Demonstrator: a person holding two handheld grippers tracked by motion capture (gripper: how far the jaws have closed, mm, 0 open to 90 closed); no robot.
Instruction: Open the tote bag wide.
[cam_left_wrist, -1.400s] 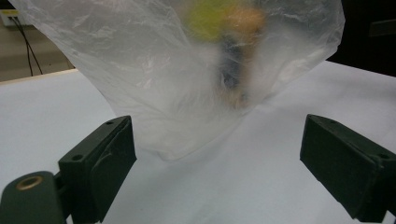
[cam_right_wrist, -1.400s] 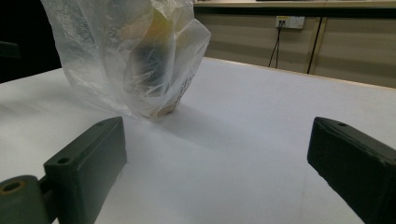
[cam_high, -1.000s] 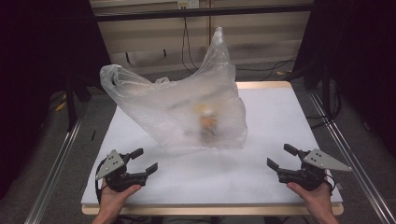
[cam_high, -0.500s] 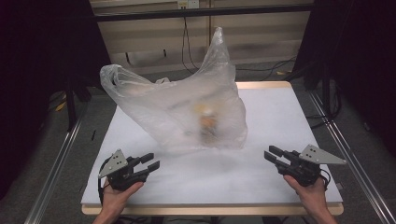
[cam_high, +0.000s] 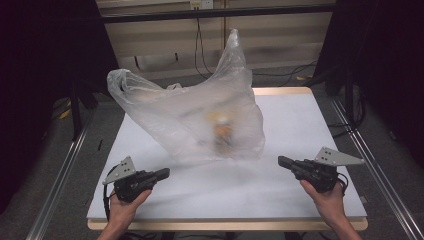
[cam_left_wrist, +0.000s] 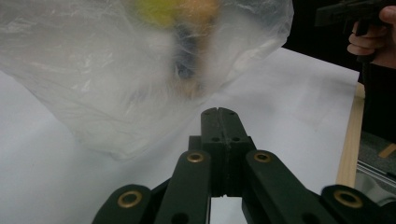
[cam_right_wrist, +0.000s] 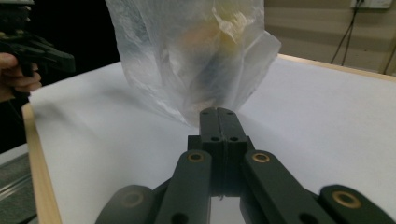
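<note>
Left gripper (cam_high: 162, 174): jaws pressed fully together, nothing between them, tips just above the white surface (cam_high: 300, 125), no contact with anything. Clear plastic bag (cam_high: 200, 125) sits ahead of the jaws and to their right, apart from the tips; blurry orange-and-yellow items inside (cam_left_wrist: 187, 28), can't tell what they are. Right gripper (cam_high: 284, 161): jaws also clamped tight, empty, pointing toward the bag's lower edge, which lies just past the tips with a gap. In the right gripper view the bag (cam_right_wrist: 196, 51) stands directly beyond the jaws.

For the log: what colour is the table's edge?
Light wood table edge, clearest in the right gripper view.
</note>
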